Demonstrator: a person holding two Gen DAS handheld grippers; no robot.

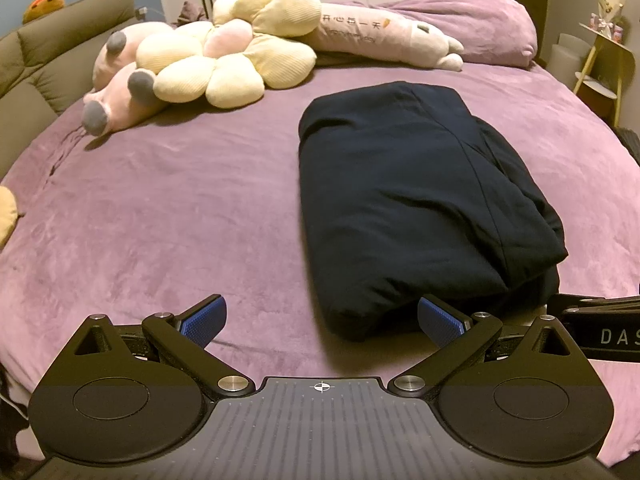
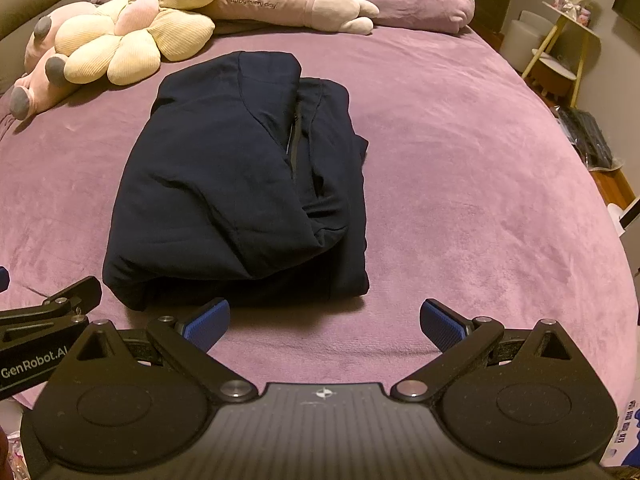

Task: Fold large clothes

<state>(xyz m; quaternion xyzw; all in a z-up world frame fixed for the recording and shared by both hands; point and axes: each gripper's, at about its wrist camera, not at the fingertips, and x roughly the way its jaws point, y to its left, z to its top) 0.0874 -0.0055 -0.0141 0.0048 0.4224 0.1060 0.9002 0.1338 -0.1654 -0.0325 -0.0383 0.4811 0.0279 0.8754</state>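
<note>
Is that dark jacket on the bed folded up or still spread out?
Folded. The dark jacket lies as a compact layered bundle on the purple bed, edges tucked in, no sleeves showing.

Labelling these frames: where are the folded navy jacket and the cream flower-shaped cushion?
Folded navy jacket (image 2: 224, 184): right wrist view, middle of its top panel.
Cream flower-shaped cushion (image 1: 224, 56): left wrist view, its pink centre.

Orange plush toy (image 1: 43, 5) half hidden behind headboard (image 1: 48, 56) | yellow cushion (image 1: 7, 212) cut by left edge | right tool (image 1: 600, 328) cut by right edge, lettering incomplete | dark garment (image 1: 416, 200) underside hidden | small shelf items (image 2: 570, 2) too small to identify
</note>
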